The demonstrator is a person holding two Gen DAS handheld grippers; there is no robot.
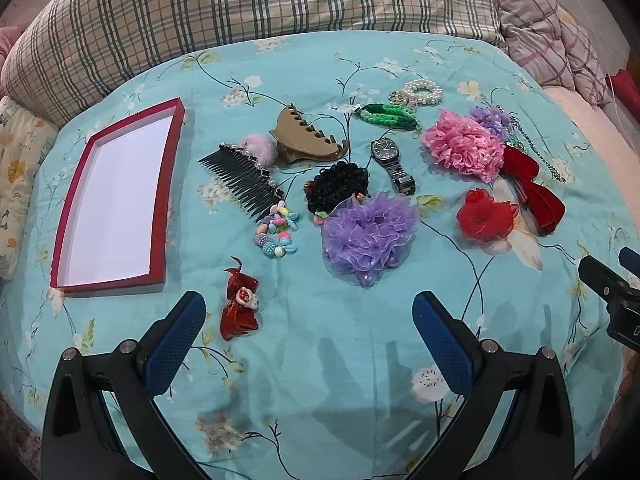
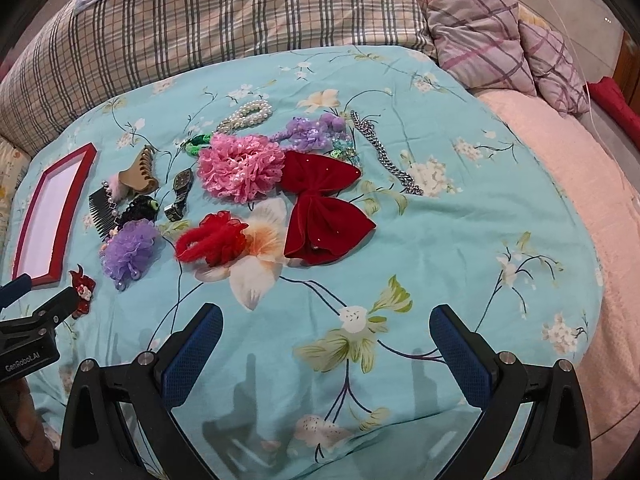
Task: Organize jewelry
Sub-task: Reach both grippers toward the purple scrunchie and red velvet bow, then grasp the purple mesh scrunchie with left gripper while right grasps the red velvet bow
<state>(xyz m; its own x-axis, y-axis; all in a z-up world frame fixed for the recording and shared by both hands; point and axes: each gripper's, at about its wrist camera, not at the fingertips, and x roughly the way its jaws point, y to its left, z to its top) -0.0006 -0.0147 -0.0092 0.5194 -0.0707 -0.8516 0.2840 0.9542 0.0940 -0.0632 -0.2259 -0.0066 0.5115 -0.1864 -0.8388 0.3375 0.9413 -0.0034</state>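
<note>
Green bracelet (image 2: pixel 197 143) half hidden by scrunchie (image 2: pixel 240 168).

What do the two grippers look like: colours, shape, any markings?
Both alike: the left gripper and the right gripper have black curved plastic arms with silver round bolts and blue textured pads inside the jaws. White "GenRobot.AI" lettering shows on the left gripper's black body.

Left gripper (image 1: pixel 308 316) and right gripper (image 2: pixel 326 330) hover side by side, jaws spread, empty.

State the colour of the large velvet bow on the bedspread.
Dark red; the large velvet bow shows best in the right wrist view.
</note>
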